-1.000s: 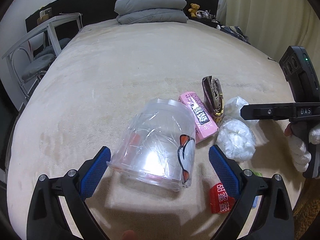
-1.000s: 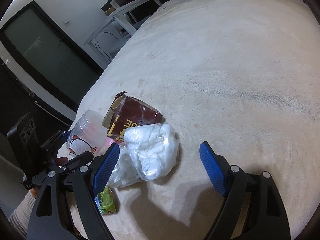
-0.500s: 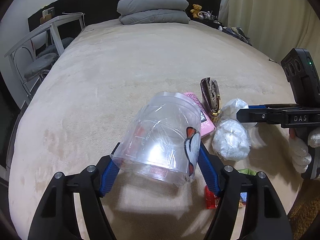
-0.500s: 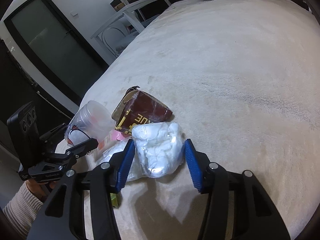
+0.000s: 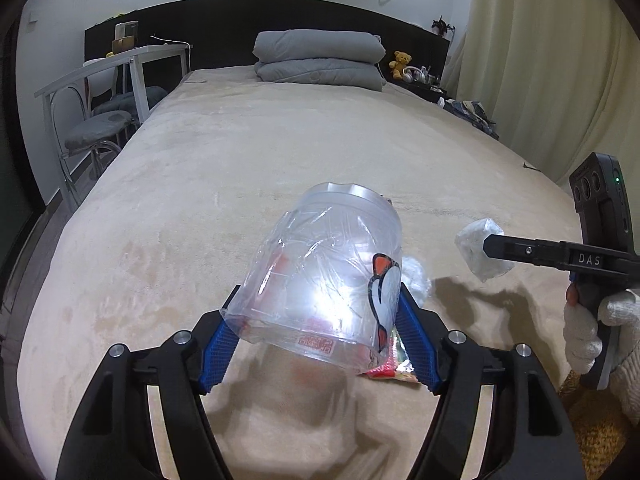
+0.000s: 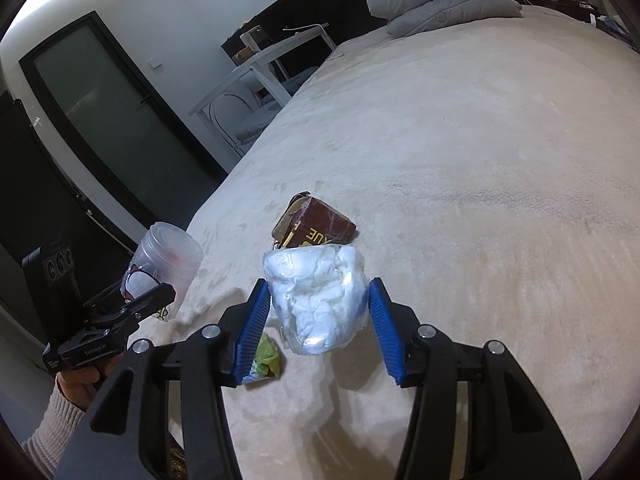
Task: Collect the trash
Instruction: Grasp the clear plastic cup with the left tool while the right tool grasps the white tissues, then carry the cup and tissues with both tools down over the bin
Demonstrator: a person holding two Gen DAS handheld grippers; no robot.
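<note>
My left gripper [image 5: 320,336] is shut on a clear plastic cup [image 5: 328,268] with a red and white print, held tilted above the beige bed [image 5: 248,160]. The right wrist view shows that same cup [image 6: 166,264] off to the left, in the air. My right gripper [image 6: 320,316] is shut on a clear bag of white tissue [image 6: 320,296], lifted off the bed; this bag [image 5: 480,254] also shows at the right gripper's tip in the left wrist view. A dark red carton [image 6: 316,230] and a green wrapper [image 6: 267,356] lie on the bed below.
Another white tissue wad [image 5: 416,280] and a red wrapper [image 5: 388,370] lie beside the cup. Folded grey bedding [image 5: 316,60] sits at the headboard. A white desk with chairs [image 5: 108,108] stands left of the bed, and a dark door [image 6: 112,120] behind it. A curtain [image 5: 560,60] hangs at the right.
Both grippers closed, the left on the cup and the right on the tissue bag, then both lifted their loads up off the bed.
</note>
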